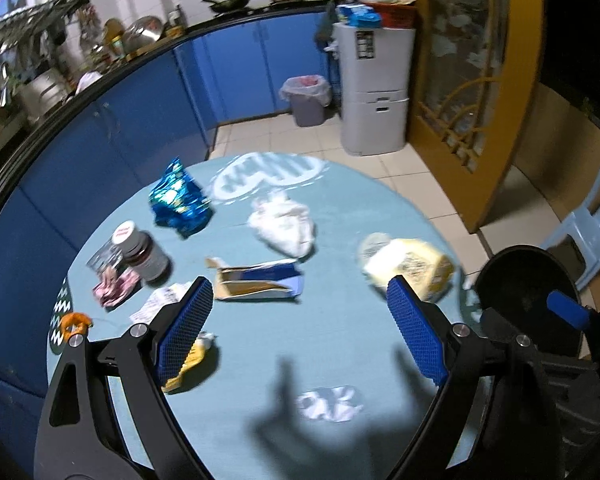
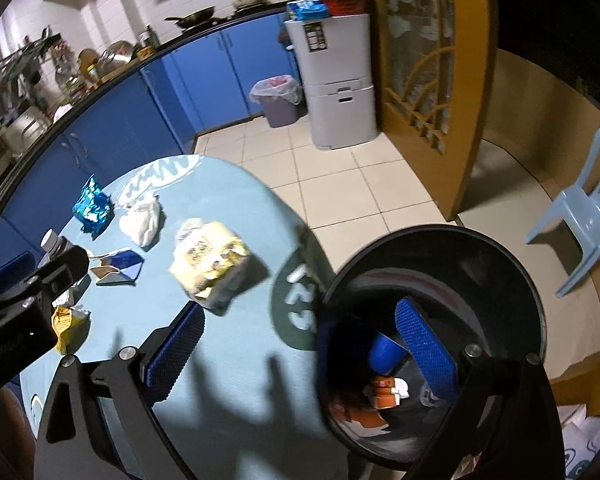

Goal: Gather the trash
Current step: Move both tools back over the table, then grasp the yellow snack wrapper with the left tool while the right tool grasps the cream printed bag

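Both grippers, left gripper [image 1: 300, 320] and right gripper [image 2: 300, 344], are hanging wide and empty; we're lining up squarely over the yellow packet [image 1: 410, 266], bin [image 2: 500, 264] waiting just beside.

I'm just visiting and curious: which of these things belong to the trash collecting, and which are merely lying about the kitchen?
For the job:
- blue foil wrapper
- white crumpled bag
- torn blue carton
- yellow packet
- black bin

Just there:
- wok
- grey lined bin
- plastic chair
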### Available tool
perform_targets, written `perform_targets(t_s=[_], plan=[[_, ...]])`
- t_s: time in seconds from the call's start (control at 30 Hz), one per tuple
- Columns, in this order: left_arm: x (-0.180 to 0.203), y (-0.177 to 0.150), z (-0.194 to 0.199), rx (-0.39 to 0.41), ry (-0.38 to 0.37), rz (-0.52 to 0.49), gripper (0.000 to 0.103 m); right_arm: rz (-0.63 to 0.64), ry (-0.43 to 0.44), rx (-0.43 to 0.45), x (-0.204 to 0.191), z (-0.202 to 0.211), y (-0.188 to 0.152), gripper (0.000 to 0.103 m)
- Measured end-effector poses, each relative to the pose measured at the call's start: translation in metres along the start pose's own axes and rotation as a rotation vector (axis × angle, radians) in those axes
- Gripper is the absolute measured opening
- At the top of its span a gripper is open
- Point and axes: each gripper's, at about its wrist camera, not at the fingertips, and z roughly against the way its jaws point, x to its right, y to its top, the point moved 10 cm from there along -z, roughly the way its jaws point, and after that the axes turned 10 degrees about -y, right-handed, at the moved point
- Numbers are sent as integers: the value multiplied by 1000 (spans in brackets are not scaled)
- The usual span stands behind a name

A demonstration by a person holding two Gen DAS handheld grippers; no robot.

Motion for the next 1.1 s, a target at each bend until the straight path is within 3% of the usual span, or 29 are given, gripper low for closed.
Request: perform_targets(t_s=[0.4, 0.73, 0.97, 1.1], plan=[[-61, -20, -3, -29, 63, 82, 88, 91, 18, -13, -44, -12, 5, 94], [-119, -54, -9, -81, 102, 213, 88, 134, 2, -43, -65, -36, 6, 94], [-133, -73, -27, -137, 90, 267, 88, 155, -7, -68, -72, -52, 5, 94], [-129, -73, -29, -130, 78, 256, 88, 168, -9, -82, -75, -59, 2, 94]])
